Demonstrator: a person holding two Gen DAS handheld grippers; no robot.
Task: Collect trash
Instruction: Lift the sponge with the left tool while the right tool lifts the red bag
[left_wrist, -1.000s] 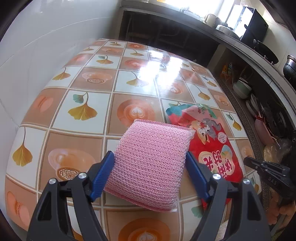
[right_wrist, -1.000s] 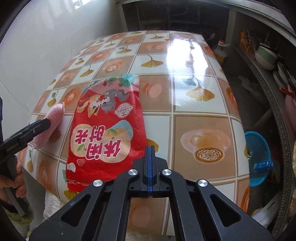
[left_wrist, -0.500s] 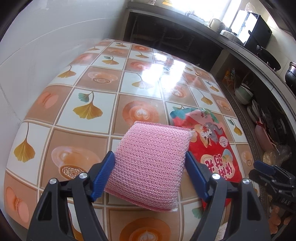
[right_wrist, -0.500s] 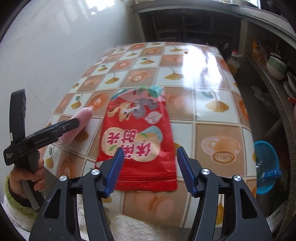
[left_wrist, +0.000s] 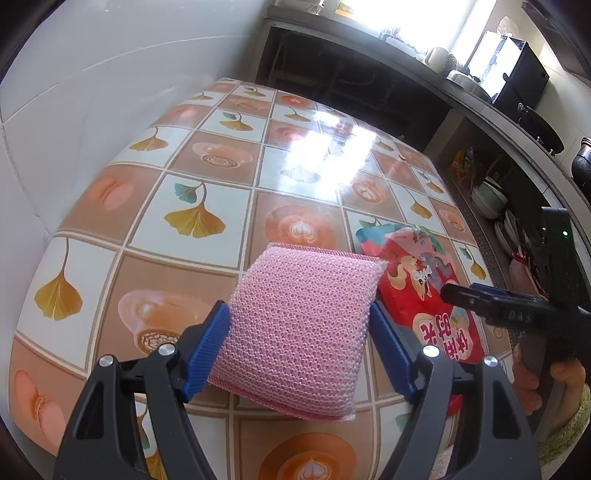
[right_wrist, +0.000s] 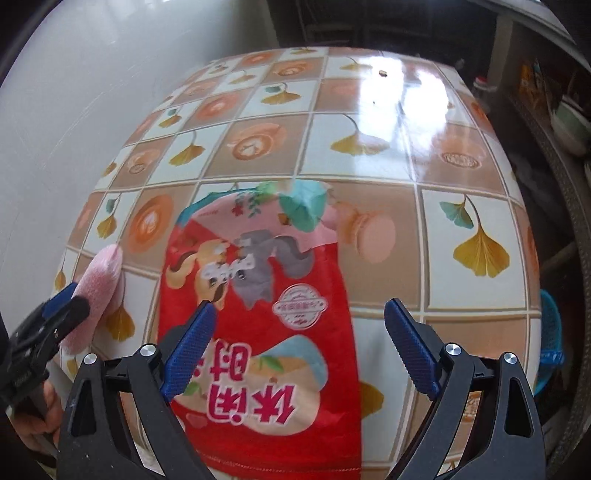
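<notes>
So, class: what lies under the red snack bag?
The red snack bag lies flat on the tiled table; only tiles show around it. Anything beneath is covered. The right gripper, jaws opening, hovers above it.

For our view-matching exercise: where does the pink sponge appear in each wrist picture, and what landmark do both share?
Left wrist: the pink sponge sits centre-low, gripped by the left gripper.
Right wrist: the sponge is at the left edge, seen edge-on.
Shared landmark: the red bag lying on the table.
</notes>
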